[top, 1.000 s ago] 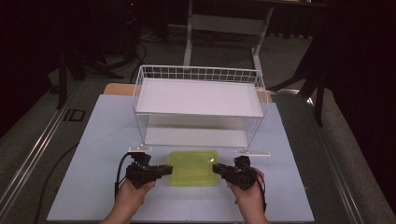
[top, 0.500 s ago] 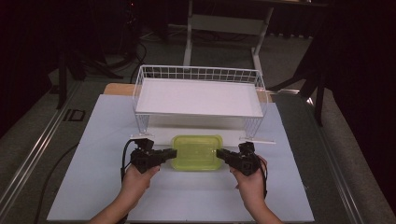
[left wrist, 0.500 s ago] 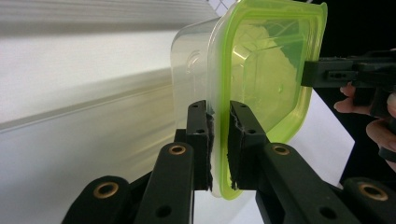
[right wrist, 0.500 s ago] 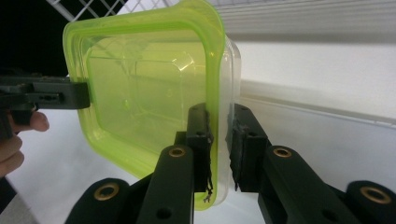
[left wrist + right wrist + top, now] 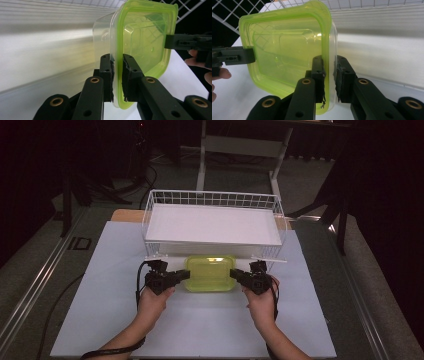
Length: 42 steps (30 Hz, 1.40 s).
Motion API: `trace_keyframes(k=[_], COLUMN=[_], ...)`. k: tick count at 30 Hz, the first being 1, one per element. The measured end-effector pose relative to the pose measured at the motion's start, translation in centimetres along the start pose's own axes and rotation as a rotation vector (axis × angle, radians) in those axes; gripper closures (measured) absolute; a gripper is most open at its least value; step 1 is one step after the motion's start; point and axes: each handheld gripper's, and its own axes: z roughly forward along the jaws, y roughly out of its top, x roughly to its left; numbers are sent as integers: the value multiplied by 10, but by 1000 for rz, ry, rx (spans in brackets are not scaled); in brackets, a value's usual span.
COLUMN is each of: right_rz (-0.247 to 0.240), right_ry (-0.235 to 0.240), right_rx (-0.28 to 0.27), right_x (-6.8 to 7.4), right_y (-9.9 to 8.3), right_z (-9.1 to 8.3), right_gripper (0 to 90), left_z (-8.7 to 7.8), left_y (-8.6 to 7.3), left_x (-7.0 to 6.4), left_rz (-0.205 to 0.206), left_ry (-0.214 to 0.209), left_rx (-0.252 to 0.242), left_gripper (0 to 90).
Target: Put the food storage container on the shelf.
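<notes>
Both tongs (image 5: 186, 275) (image 5: 234, 274) clamp the green-lidded container (image 5: 210, 272).

Dark studio-lab: black curtains (image 5: 390, 180), floor cables (image 5: 145, 175).

A clear tub (image 5: 210, 272) with a lime-green lid (image 5: 143, 42) is sitting level at the front of the white wire rack (image 5: 212, 200), its far edge tucking under the rack's shelf. The lid is lying closed on top. Left tongs (image 5: 181, 275) and right tongs (image 5: 236, 275) are pinching its opposite rims.
</notes>
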Motion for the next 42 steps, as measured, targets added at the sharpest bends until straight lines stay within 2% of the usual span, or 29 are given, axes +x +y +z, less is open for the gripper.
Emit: trace_keyframes(k=[7,12,13,16,22,23,25,26,30,31,35,39,40,42], right_rz=[-1,16,35,38,39,41,42,66,92,89,72,43,77,89], right_ry=[-14,-16,-20,-24,-47,-50,-56,-47,-41,-43,-73,-83,-72,-64], right_rx=[-12,-19,-14,-15,0,0,7,6,7,5,6,-32,-23,-33], right_x=[-1,-5,-8,-11,-16,-16,-18,-20,-24,-24,-23,-29,-29,-31], right_y=[5,5,6,7,8,7,7,7,7,7,9,8,7,7], right_z=[10,15,18,20,28,29,32,33,36,36,40,46,47,48], right_gripper=[793,793,793,793,792,792,792,791,784,777,737,711,709,701], left_z=[7,12,16,21,32,34,36,37,39,39,46,49,50,51], left_y=[7,12,14,16,14,14,15,15,16,15,11,8,8,8], left_x=[9,10,11,15,21,23,24,24,25,25,28,34,35,35], left_rz=[-16,10,5,-3,-24,-24,-35,-42,-38,-44,-12,-35,-33,-16], left_ry=[14,34,36,27,45,44,32,29,29,24,44,38,36,48], left_rx=[3,-15,-4,1,11,28,16,15,-1,-8,-11,-47,-52,-59], left_gripper=[807,806,806,805,803,803,801,801,795,791,726,685,672,652])
